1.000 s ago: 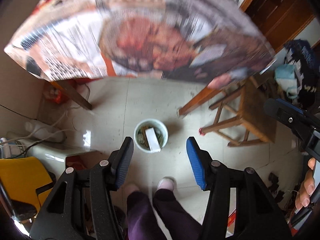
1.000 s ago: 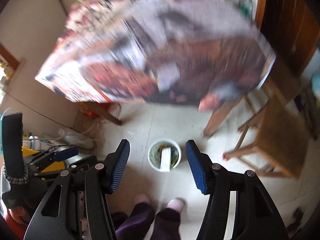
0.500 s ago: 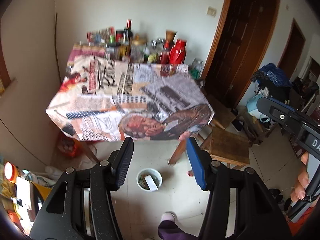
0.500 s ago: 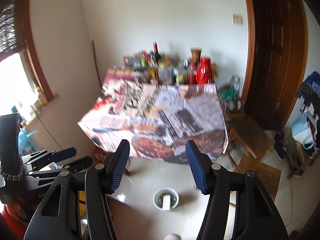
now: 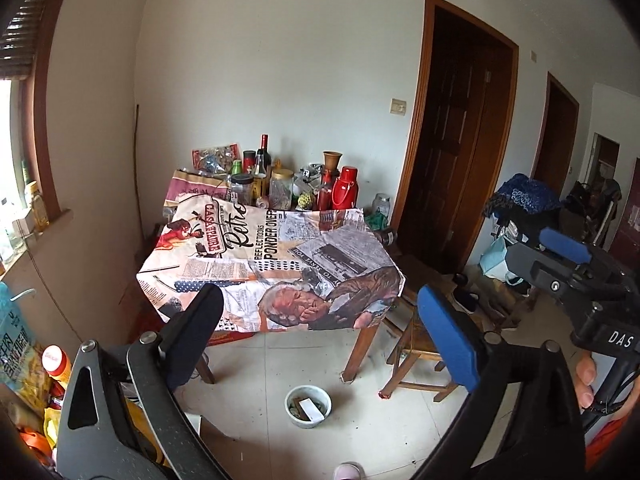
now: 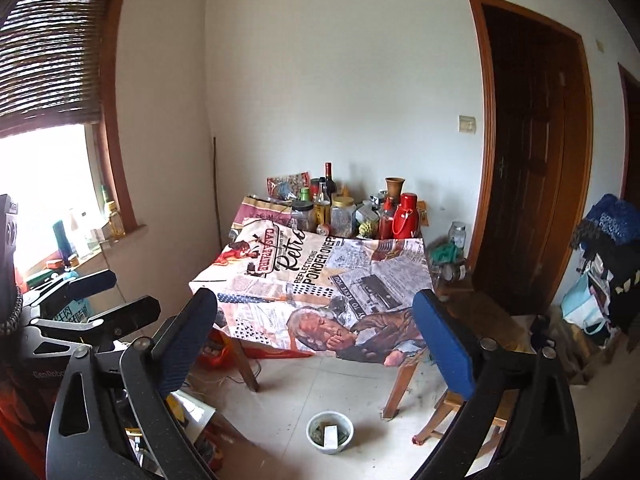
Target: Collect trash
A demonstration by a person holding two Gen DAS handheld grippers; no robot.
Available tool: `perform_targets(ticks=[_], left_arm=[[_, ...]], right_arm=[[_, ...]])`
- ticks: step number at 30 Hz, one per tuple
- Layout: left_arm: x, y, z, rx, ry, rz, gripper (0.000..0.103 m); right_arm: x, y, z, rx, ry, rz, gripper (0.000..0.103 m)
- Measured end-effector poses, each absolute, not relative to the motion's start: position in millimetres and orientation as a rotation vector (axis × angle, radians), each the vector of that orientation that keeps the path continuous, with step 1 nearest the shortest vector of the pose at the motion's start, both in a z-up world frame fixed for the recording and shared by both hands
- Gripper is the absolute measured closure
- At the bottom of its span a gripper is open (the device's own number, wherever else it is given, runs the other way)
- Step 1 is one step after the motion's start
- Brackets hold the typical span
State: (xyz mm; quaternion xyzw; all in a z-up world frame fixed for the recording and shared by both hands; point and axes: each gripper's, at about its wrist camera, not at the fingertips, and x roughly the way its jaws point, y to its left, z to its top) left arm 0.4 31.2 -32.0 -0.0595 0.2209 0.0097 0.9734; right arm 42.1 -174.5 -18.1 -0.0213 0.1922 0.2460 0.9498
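A small white bin (image 5: 308,406) stands on the tiled floor in front of the table, with a white carton and other scraps inside; it also shows in the right wrist view (image 6: 330,433). My left gripper (image 5: 320,338) is open and empty, held high and well back from the bin. My right gripper (image 6: 314,340) is open and empty too, held level beside the left one. The table (image 5: 276,264) has a newspaper-print cloth, its near part bare of objects.
Bottles, jars and a red thermos (image 5: 347,192) crowd the table's far edge. A wooden stool (image 5: 420,356) stands right of the table. Dark wooden doors (image 5: 452,168) are at right. Clutter and bags lie at lower left (image 5: 24,360), a window ledge on the left (image 6: 100,236).
Both grippers have risen and tilted up from looking down at the bin to facing the whole room. The bin now looks small and low in view. Both stay open.
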Motion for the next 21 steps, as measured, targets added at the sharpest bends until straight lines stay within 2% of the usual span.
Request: perform_targets(ticks=[21], left_arm=[[-21.3, 31.3, -23.2, -0.110, 0.416, 0.002, 0.005]], right_arm=[[17.2, -179.6, -13.6, -0.037, 0.399, 0.478, 0.005]])
